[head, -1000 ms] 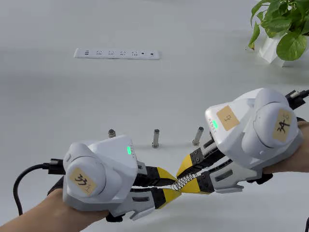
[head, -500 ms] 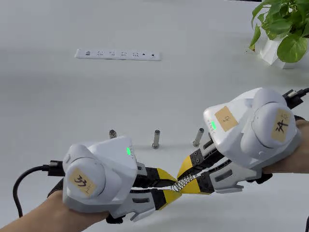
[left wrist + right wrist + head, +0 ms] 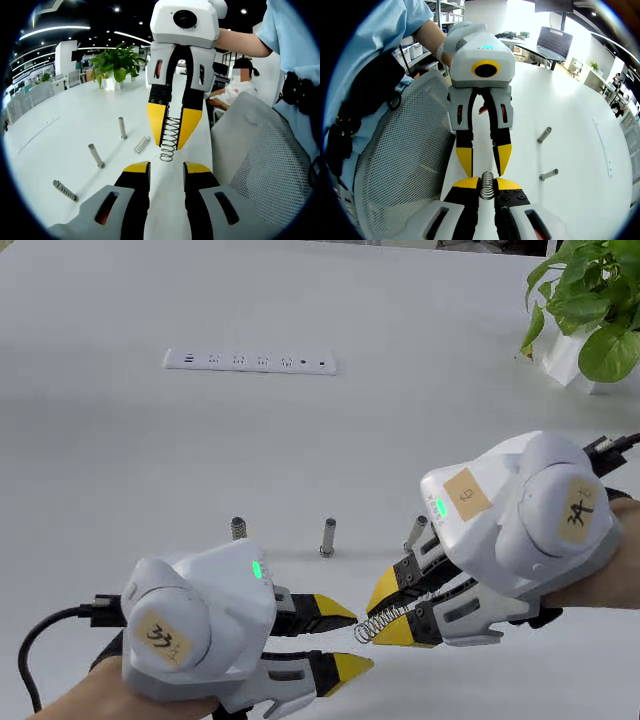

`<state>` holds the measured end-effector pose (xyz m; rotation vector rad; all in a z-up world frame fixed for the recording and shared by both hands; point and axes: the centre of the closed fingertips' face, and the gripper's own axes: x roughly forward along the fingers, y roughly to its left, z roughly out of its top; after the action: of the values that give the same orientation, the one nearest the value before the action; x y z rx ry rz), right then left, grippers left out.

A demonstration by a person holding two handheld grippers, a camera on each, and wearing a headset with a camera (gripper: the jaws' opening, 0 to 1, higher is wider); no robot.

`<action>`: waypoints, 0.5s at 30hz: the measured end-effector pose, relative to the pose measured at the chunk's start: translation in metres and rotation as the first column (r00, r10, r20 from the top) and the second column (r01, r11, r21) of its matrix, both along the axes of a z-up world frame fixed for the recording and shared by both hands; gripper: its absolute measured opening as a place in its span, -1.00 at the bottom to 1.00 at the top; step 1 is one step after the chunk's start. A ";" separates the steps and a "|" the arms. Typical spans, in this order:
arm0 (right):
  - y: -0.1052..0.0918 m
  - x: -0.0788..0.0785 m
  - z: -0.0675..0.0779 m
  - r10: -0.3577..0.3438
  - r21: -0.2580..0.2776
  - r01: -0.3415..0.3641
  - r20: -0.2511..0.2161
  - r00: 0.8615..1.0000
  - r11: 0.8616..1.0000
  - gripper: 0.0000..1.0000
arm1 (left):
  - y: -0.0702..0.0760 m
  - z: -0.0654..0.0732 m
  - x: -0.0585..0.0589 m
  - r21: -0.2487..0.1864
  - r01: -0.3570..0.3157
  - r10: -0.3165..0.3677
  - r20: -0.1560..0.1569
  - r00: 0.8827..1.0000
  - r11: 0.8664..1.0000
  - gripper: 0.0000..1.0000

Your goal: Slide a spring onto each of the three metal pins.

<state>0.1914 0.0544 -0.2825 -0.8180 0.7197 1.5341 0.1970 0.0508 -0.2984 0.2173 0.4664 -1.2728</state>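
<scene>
Left gripper [image 3: 363, 638] released spring [image 3: 378, 623], drew back, jaws apart | right gripper [image 3: 487, 184] clamped spring end | middle pin [image 3: 327, 537] upright, farther off.

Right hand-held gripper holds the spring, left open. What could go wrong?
1. The spring sits pinched in the right hand-held gripper, free end past the tips; it may bend or slip against a pin.
2. The nearest bare pin stands close beside that gripper; a nudge could topple it.
3. The open left hand-held gripper faces the spring's end and could snag it.
</scene>
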 end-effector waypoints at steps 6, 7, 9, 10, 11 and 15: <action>-0.001 0.001 -0.002 0.005 -0.009 -0.005 0.002 1.000 1.000 -0.85 | 0.015 -0.002 0.006 -0.005 -0.081 0.081 -0.010 0.997 0.997 -0.28; -0.002 0.001 -0.002 0.004 -0.011 -0.004 0.000 1.000 1.000 -0.85 | 0.017 -0.003 0.007 -0.006 -0.095 0.095 -0.013 0.995 0.995 -0.27; -0.003 0.002 -0.003 0.002 -0.018 -0.002 0.000 1.000 1.000 -0.85 | 0.023 -0.002 0.010 -0.021 -0.140 0.140 -0.023 0.990 0.990 -0.20; -0.004 0.002 -0.004 0.002 -0.022 -0.002 0.001 1.000 1.000 -0.85 | 0.025 -0.001 0.010 -0.025 -0.151 0.151 -0.020 0.988 0.988 -0.15; -0.005 0.002 -0.004 0.004 -0.026 -0.004 0.003 1.000 1.000 -0.85 | 0.029 -0.003 0.011 -0.021 -0.169 0.169 -0.026 0.985 0.985 -0.09; -0.006 0.002 -0.004 0.002 -0.027 -0.002 0.001 1.000 1.000 -0.85 | 0.040 -0.003 0.015 -0.023 -0.224 0.223 -0.030 0.974 0.974 0.06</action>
<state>0.1936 0.0483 -0.2867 -0.8392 0.7405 1.5285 0.2125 0.0909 -0.3010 0.1220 0.4832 -1.0617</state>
